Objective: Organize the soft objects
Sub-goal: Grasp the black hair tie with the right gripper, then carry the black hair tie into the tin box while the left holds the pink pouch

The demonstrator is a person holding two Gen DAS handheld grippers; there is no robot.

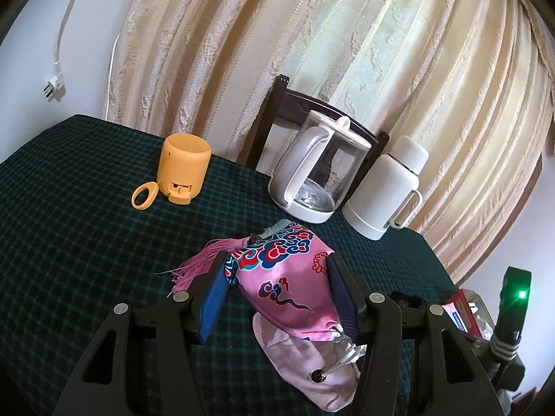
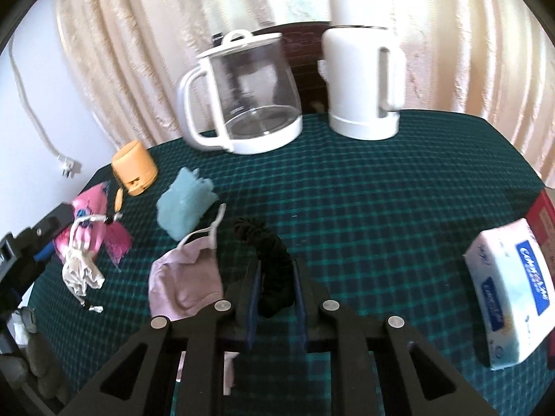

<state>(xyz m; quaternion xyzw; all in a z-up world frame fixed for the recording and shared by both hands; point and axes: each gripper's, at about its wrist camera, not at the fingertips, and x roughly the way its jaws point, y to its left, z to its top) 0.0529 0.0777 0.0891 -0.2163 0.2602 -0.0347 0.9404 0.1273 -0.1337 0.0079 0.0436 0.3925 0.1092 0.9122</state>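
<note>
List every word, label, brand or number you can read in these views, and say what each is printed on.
Tissue pack: blue labels with white lettering, too blurred to read.
Red box behind the pack: no print legible in either view.
Pink pouch in the left gripper: cloud patterns only, no writing.
Orange speaker, kettle, flask: no text visible.
Nothing reads with confidence.

My left gripper (image 1: 277, 274) gripped a pink embroidered drawstring pouch (image 1: 288, 287), raised above a pale pink face mask (image 2: 185, 277). My right gripper (image 2: 275, 277) clamped a black scrunchie (image 2: 274, 263). A teal cloth (image 2: 185, 208) lay crumpled behind the mask.
</note>
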